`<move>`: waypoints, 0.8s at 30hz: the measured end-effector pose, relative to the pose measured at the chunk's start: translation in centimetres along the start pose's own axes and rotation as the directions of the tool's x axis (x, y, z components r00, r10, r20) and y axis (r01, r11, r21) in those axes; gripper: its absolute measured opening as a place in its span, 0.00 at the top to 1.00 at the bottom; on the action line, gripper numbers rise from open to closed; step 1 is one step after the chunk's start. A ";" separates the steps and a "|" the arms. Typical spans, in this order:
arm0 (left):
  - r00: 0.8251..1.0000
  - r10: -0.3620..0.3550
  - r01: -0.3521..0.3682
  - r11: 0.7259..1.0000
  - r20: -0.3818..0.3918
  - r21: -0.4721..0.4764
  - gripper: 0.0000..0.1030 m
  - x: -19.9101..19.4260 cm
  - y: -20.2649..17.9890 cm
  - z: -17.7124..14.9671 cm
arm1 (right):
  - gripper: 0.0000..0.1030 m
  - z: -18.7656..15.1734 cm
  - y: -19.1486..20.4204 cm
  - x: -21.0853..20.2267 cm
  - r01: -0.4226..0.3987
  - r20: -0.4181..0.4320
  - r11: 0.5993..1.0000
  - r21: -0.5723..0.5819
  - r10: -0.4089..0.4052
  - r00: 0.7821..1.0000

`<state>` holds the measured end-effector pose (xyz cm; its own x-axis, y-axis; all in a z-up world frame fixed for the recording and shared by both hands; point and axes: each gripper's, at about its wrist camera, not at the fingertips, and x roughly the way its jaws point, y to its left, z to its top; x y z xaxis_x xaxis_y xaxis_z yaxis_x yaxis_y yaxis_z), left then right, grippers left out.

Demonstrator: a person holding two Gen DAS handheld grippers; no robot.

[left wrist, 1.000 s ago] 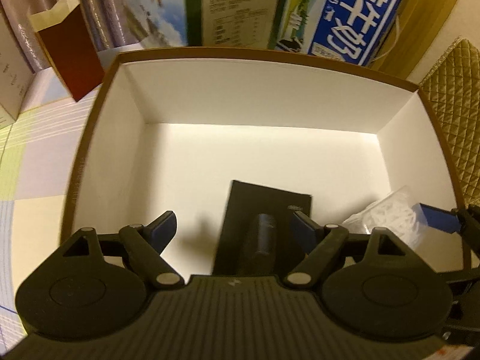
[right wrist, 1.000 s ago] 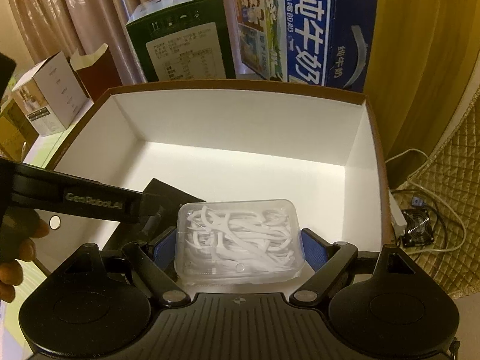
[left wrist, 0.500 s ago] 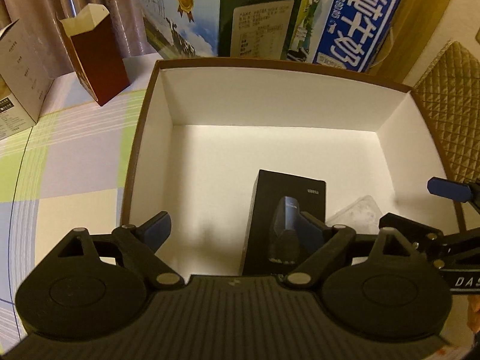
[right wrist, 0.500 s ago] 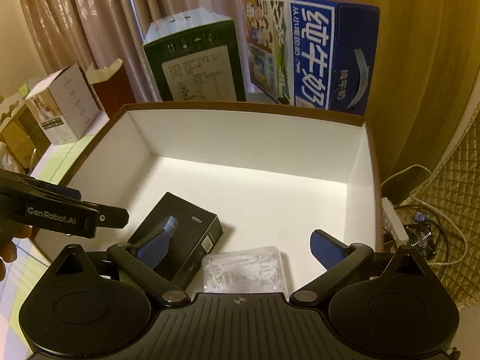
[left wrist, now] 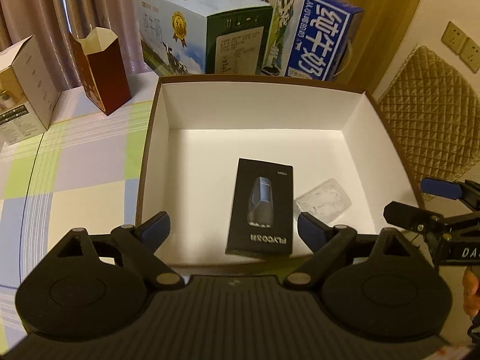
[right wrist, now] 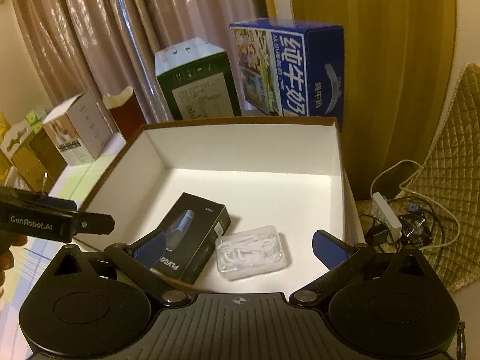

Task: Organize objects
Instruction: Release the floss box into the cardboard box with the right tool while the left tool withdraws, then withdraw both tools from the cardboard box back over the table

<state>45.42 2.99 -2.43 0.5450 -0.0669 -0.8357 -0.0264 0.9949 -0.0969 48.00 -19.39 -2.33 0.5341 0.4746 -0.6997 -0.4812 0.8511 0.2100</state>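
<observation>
A large open box (left wrist: 255, 111) (right wrist: 240, 147), white inside with a brown rim, sits on the table. On its floor lies a black product box (left wrist: 261, 207) (right wrist: 195, 234). Beside it, to the right, lies a clear plastic case of white floss picks (left wrist: 322, 201) (right wrist: 252, 252). My left gripper (left wrist: 232, 225) hangs open above the box's near edge, holding nothing. Over the near right part of the box, my right gripper (right wrist: 240, 247) has its jaws opening wide, with nothing between them. Each gripper shows at the edge of the other's view.
Behind the box stand a green-and-white milk carton (left wrist: 204, 33) and a blue one (left wrist: 312, 45). A dark red open carton (left wrist: 102, 72) and a white box (left wrist: 24, 87) stand at the left on the checked tablecloth. A quilted chair (left wrist: 429, 114) and floor cables (right wrist: 399, 219) lie to the right.
My right gripper let go of the clear case, which now lies on the box floor. Both grippers pulled back and up, away from the black box and the case.
</observation>
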 end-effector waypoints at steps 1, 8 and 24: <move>1.000 -0.005 0.005 1.000 0.003 -0.005 0.13 -0.4 0.1 -0.3 | 0.02 -0.1 0.1 -0.4 -0.006 0.003 1.000 0.005 0.006 1.000; 0.999 -0.021 0.022 0.999 0.031 -0.031 0.13 -3.3 0.5 -2.2 | 0.02 -1.2 0.7 -3.2 -0.016 0.036 1.000 0.023 0.015 0.999; 0.997 -0.039 0.042 0.998 0.061 -0.036 0.13 -8.8 0.6 -8.0 | 0.02 -5.3 2.7 -8.4 -0.020 0.071 0.998 0.053 0.017 0.997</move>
<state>33.90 3.60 0.57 0.5957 -0.1014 -0.7968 -0.0341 0.9879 -0.1512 38.58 -22.29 0.50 0.5739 0.5033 -0.6460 -0.4542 0.8520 0.2603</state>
